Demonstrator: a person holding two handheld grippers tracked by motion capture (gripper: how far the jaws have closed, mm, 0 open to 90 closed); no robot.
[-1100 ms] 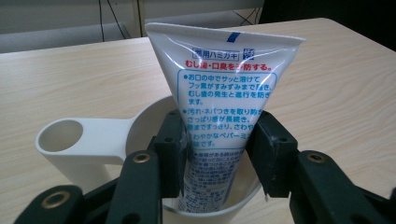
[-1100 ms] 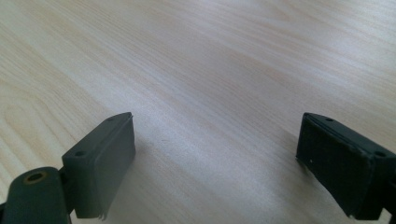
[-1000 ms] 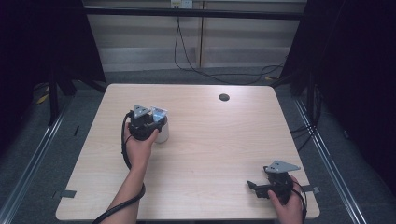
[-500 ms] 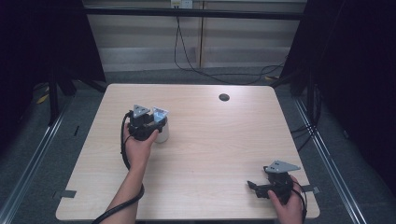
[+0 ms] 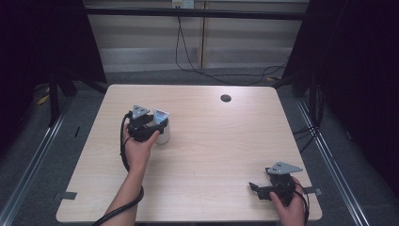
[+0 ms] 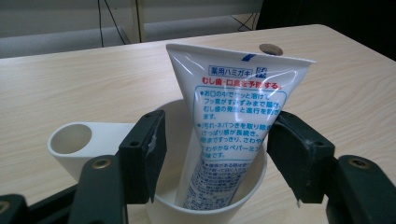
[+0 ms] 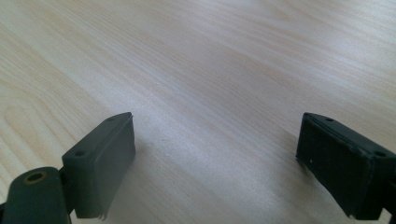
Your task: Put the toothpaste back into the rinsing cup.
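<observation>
Little differs from a second ago: the left gripper (image 5: 149, 126) still sits at the white cup (image 5: 163, 135) on the left half of the table (image 5: 216, 141), and the right gripper (image 5: 263, 188) still rests near the table's front right corner — neither hand has visibly shifted, and the cup and tube stand where they stood.

By count: one table, one cup, one tube (image 6: 229, 121), two grippers, and one round dark hole (image 5: 226, 98) in the tabletop near the far edge.

In the left gripper view, the white toothpaste tube, printed in red and blue, stands in the cup with its flat crimped end up, leaning toward the right jaw. The left gripper's (image 6: 215, 154) jaws are spread to either side of the tube above the cup's rim; the right jaw lies at the tube's edge, whether touching I cannot tell, while the left jaw stands clear of it — released, not clamped. A white handle with a round opening (image 6: 70, 140) juts from the cup's side.

The right gripper (image 7: 215, 158) hangs spread wide over bare wood, grasping nothing.
</observation>
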